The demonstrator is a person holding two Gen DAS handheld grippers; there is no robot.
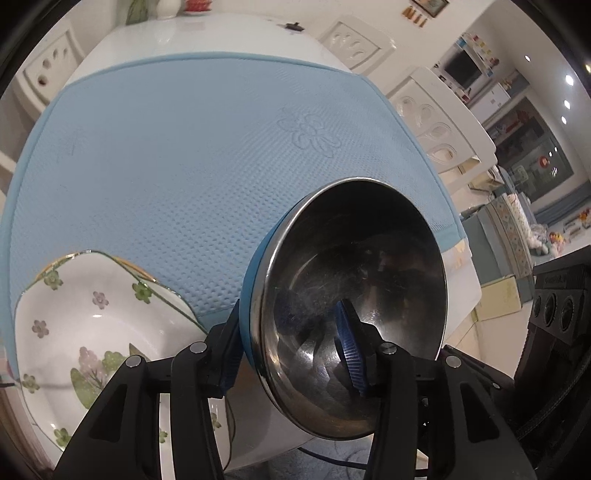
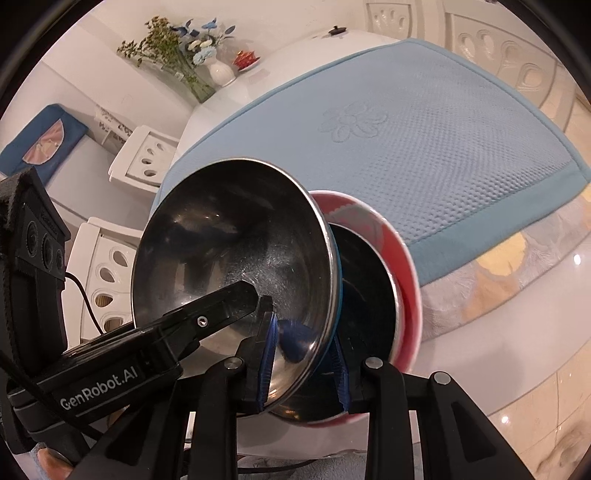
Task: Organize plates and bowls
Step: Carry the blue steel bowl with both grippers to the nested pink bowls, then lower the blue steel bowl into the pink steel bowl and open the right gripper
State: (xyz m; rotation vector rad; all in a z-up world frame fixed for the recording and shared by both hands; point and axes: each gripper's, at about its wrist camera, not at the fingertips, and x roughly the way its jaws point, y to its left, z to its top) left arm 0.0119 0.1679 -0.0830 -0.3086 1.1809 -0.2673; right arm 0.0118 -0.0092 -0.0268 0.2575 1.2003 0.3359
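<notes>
Worktop (image 1: 207, 33): white, glossy, largely covered by a light blue textured mat (image 1: 177, 155); white chairs stand around it.
Far end: a vase of flowers (image 2: 221, 72).
Left gripper (image 1: 291, 354): jaws clamped on the rim of a tilted steel bowl (image 1: 354, 266) with a blue outside.
Right gripper (image 2: 303, 365): jaws clamped on the same bowl's rim, it seems.
Behind it: a red-sided bowl (image 2: 406, 266), mostly hidden.
Floral dish (image 1: 74, 325): at the mat's near edge, partly cut off.

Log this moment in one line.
left claw: shut on blue-sided steel bowl rim | right claw: grip unclear, red-sided bowl behind | white floral ceramic dish: on light-blue mat
</notes>
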